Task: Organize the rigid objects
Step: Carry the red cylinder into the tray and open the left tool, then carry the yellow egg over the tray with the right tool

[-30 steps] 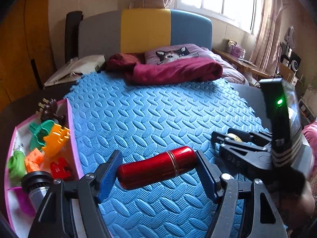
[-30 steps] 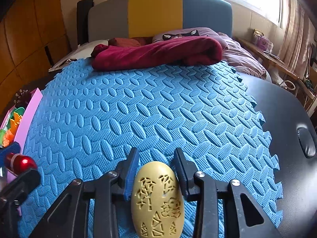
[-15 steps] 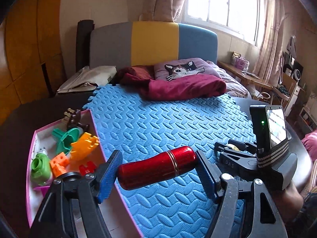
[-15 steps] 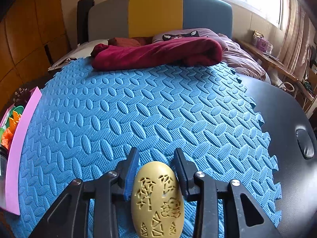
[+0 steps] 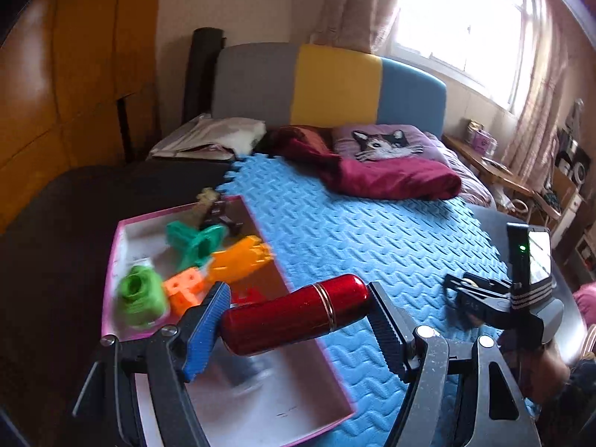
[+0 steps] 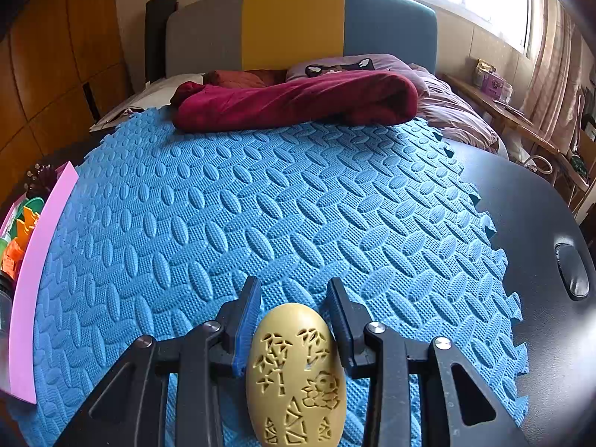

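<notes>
My left gripper [image 5: 294, 324] is shut on a glossy red cylinder with a gold band [image 5: 294, 314], held crosswise above the near part of a pink-rimmed white box [image 5: 115, 260]. The box holds a green toy [image 5: 141, 298], orange blocks [image 5: 238, 260], a teal piece [image 5: 195, 240] and a dark figure [image 5: 219, 216]. My right gripper [image 6: 292, 320] is shut on a beige egg-shaped carved object [image 6: 296, 372] just above the blue foam mat [image 6: 279, 205]. The right gripper also shows in the left wrist view [image 5: 480, 298], and the box in the right wrist view [image 6: 33, 268].
The mat lies on a dark round table [image 6: 540, 223]. A maroon blanket [image 6: 298, 100] and a cat pillow [image 5: 383, 143] lie at the mat's far edge, before a grey, yellow and blue headboard [image 6: 294, 26]. A wooden wall stands to the left.
My left gripper has risen and moved left with the red cylinder, from over the mat to over the pink box. My right gripper has stayed put with the beige object.
</notes>
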